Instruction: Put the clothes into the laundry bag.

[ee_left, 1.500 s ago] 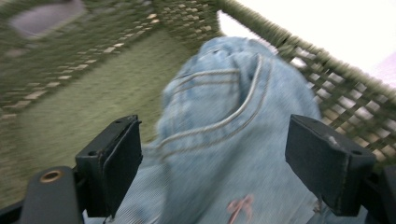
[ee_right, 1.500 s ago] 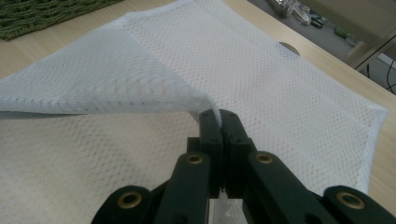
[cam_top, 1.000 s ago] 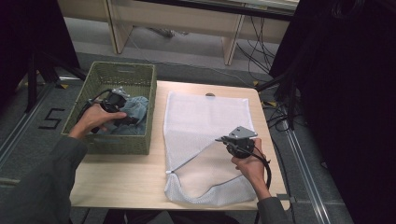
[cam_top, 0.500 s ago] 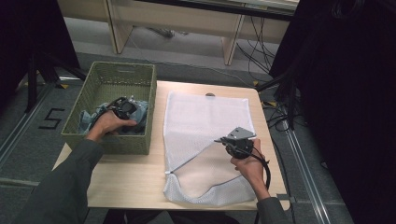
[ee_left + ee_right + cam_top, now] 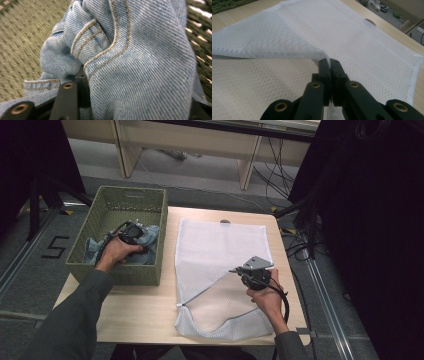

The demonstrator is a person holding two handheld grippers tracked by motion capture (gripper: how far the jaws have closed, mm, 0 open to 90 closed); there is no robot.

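Observation:
Crumpled blue jeans lie in a green woven basket at the table's left. My left gripper is down in the basket; its jaws have just been closing and a thick denim fold sits pressed between them, around my left gripper. A white mesh laundry bag lies flat on the table's right half. My right gripper is shut on the edge of the bag's upper layer and holds it lifted off the lower layer, seen close at my right gripper.
The wooden table has bare room in front of the basket. Past its far edge stand table legs and cables on the floor. A dark curtain hangs at the right.
My left hand has moved a little right and down into the basket onto the jeans, and its jaws have closed on the denim. The right hand and the lifted mesh have not moved.

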